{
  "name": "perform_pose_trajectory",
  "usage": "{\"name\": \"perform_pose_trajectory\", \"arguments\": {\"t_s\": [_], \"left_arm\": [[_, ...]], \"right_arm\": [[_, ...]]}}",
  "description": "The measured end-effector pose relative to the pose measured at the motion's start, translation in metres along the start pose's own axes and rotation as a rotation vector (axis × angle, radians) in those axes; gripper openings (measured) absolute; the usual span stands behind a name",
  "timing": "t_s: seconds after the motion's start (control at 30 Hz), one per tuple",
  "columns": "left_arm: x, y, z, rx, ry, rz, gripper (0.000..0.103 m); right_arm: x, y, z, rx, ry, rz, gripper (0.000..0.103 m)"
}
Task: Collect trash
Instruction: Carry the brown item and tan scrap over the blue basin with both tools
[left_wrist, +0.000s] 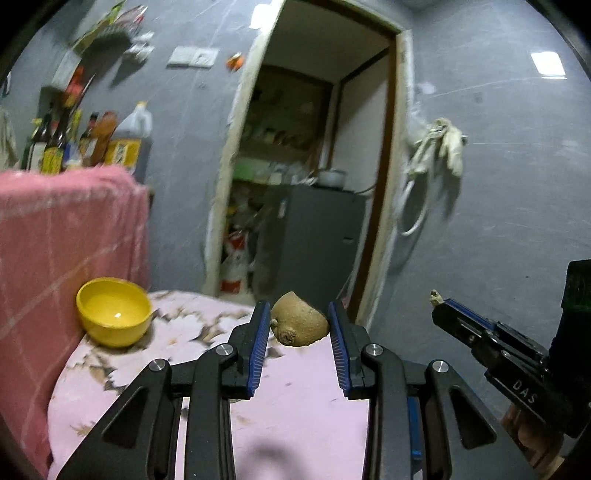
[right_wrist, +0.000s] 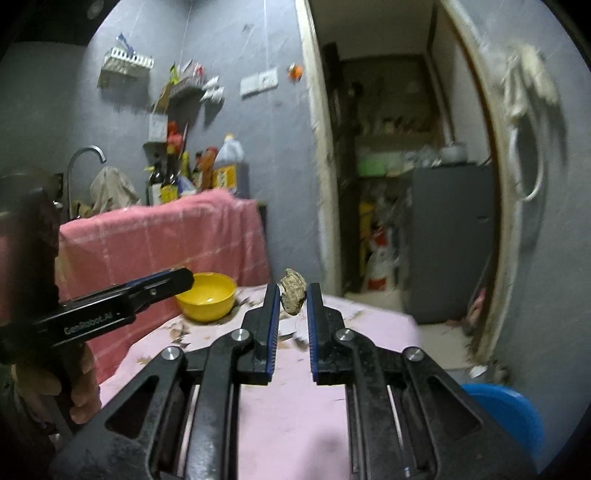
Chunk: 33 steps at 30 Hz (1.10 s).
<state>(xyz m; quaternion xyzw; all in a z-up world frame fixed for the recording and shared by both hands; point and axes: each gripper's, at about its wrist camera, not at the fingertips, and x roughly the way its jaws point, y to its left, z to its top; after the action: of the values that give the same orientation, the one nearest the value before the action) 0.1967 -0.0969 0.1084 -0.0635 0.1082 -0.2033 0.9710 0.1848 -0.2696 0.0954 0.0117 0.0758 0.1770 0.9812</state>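
Left gripper (left_wrist: 298, 325) holds a brown, rounded scrap (left_wrist: 301, 325) between its blue pads, jaws set narrow on it, above a table covered with a pink cloth (left_wrist: 295, 406). Right gripper (right_wrist: 292, 299) pinches a smaller, netted shell (right_wrist: 293, 291) at its fingertips, jaws nearly closed around it, over the same cloth. In the left wrist view the right gripper appears at the right edge, its tip bearing the small piece. In the right wrist view the left gripper enters from the left, with a hand (right_wrist: 83, 384) on its grip. A yellow bowl (left_wrist: 114, 312) stands on the cloth at the far left, just beside a pink towel (left_wrist: 66, 236) draped over a raised surface. Bottles (left_wrist: 92, 142) stand behind the towel against a grey wall. A doorway (left_wrist: 314, 166) opens beyond the table. A blue bin (right_wrist: 513, 413) lies at near right.
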Motion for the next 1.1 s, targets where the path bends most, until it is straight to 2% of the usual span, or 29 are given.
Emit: {"name": "perform_pose_trajectory", "arguments": {"t_s": [0.27, 0.63, 0.83, 1.1], "left_arm": [[0.009, -0.061, 0.001, 0.071, -0.011, -0.092, 0.028], [0.047, -0.118, -0.015, 0.155, 0.072, -0.166, 0.028], [0.073, -0.139, -0.031, 0.188, 0.156, -0.194, 0.028], [0.116, -0.155, -0.059, 0.183, 0.319, -0.244, 0.028]], "right_arm": [[-0.051, -0.038, 0.004, 0.015, -0.071, -0.107, 0.037], [-0.082, -0.095, -0.018, 0.094, -0.053, -0.2, 0.038], [-0.083, -0.123, -0.039, 0.155, -0.026, -0.225, 0.038], [-0.074, -0.155, -0.07, 0.238, 0.054, -0.26, 0.039]]}}
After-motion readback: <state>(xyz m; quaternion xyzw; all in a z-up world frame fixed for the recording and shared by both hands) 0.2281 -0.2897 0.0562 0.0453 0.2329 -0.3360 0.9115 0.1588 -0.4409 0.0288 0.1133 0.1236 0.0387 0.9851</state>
